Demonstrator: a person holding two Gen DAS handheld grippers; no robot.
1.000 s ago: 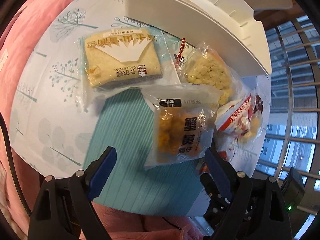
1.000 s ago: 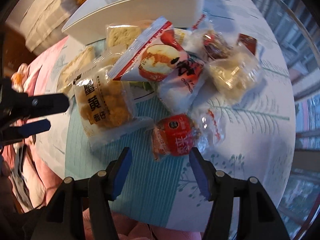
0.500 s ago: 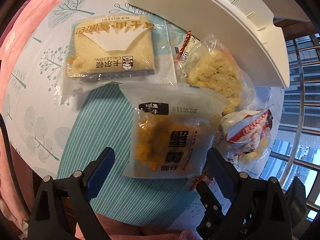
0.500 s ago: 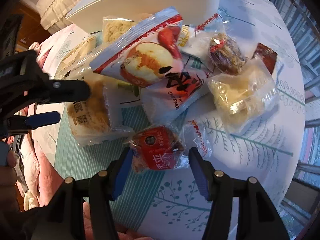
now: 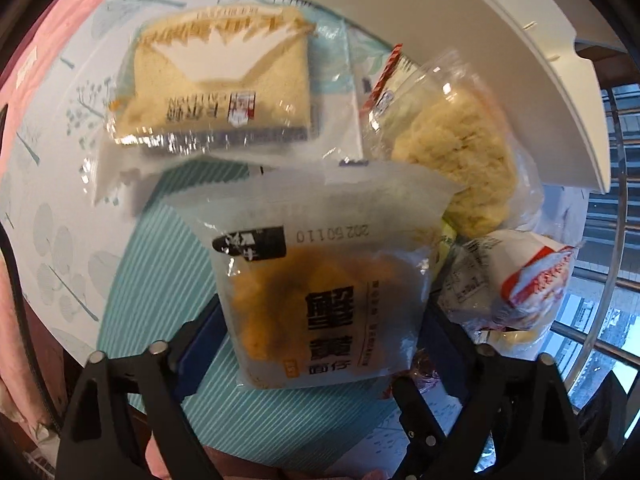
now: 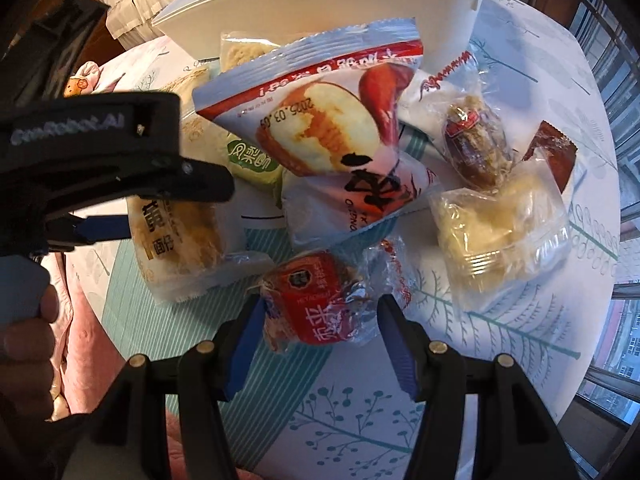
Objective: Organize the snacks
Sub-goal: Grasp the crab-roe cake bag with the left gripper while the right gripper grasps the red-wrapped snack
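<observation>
We see the left gripper (image 5: 320,344) closing around the yolk-snack packet (image 5: 320,288), just in front of the white bin (image 5: 460,40), pads seemingly not yet pressing. The right gripper (image 6: 320,332) brackets the small red packet (image 6: 312,304) half-open, nothing gripped; either slick wrapper may slip or drag neighbours

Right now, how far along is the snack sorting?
Barely begun. Nothing visibly sorted: the white bin shows no contents from here. In hand: the left gripper is closing around the yellow puff packet; the right gripper straddles the red-wrapped snack, not yet gripped. Left: the bread packet, the apple-print bag and other packets on the table.
</observation>
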